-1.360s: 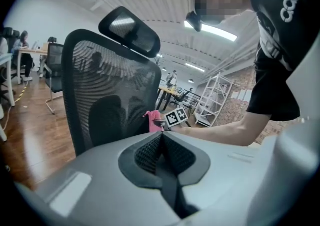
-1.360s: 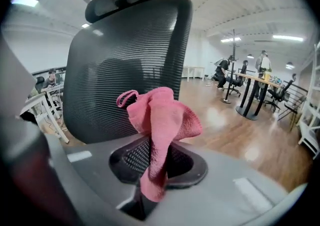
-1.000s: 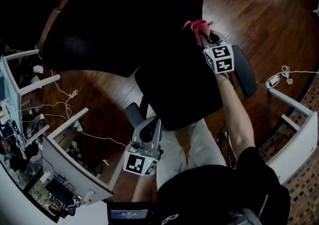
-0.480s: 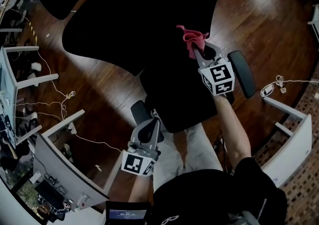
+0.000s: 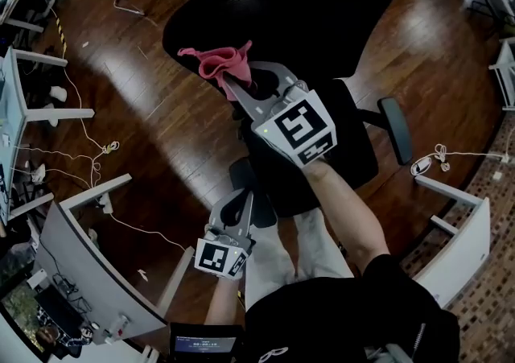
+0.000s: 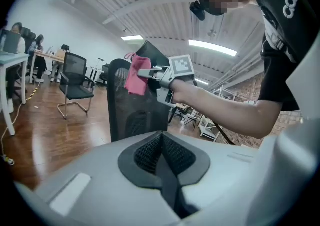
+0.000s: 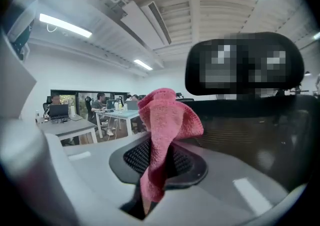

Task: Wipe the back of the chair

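The black office chair fills the top of the head view, its mesh back (image 5: 298,7) above the seat (image 5: 354,152). A pink cloth (image 5: 216,63) is bunched in my right gripper (image 5: 240,84), which is shut on it and held high beside the back's left edge. In the left gripper view the cloth (image 6: 136,75) lies against the top of the chair back (image 6: 132,109). The right gripper view shows the cloth (image 7: 165,135) hanging from the jaws, with the dark mesh back (image 7: 250,135) just to the right. My left gripper (image 5: 239,207) sits low near the left armrest, shut and empty.
White desks stand at the left (image 5: 88,257) and at the right (image 5: 463,249). Cables (image 5: 105,148) trail over the wooden floor. The chair's right armrest (image 5: 396,129) sticks out. Another chair (image 6: 75,79) and people at desks (image 7: 65,112) are farther off.
My right gripper has swung up and to the left with the pink cloth, from the chair's right side to its left edge. The left gripper has hardly moved.
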Demonstrator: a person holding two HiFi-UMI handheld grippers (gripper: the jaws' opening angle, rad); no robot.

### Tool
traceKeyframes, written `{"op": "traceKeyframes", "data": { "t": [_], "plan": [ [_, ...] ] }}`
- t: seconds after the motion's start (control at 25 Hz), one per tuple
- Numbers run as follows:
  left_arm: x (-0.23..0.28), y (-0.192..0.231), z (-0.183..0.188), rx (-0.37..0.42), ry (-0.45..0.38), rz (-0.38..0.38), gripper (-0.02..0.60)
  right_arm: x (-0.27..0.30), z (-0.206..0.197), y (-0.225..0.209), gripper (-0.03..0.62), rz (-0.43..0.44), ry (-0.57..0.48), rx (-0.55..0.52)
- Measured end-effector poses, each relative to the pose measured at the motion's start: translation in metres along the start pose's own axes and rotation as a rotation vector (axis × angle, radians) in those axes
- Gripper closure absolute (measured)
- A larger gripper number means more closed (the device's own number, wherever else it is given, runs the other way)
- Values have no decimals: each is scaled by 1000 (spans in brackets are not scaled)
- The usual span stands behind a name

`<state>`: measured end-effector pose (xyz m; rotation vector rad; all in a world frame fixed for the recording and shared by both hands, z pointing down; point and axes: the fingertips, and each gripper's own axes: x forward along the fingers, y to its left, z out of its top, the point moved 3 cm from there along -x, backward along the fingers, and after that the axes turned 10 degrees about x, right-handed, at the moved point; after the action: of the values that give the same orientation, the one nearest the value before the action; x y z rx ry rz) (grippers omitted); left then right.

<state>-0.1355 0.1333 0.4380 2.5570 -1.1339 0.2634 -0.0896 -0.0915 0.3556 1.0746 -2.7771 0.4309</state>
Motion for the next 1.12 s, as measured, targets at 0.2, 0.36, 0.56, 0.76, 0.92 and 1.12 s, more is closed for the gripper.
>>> {"op": "traceKeyframes", "data": {
  "t": [0.2,0.36,0.56,0.76,0.92,1.12],
  "plan": [
    [-20,15,0,-18,-20,39,594,33,22,20,543,34,7,-32],
    [-41,30,-6,-31,-20,66,594,55,28,19,543,16,24,-34],
    [-55,46,-4,-22,-20,83,594,76,37,4,543,-11,52,-27],
    [-46,47,-4,-13,-12,71,594,78,39,-35,543,-43,76,23],
    [-28,37,-2,-2,1,42,594,58,38,-72,543,-88,76,30],
    [-2,24,4,19,25,5,594,20,35,-133,543,-176,65,36]
  ]
}}
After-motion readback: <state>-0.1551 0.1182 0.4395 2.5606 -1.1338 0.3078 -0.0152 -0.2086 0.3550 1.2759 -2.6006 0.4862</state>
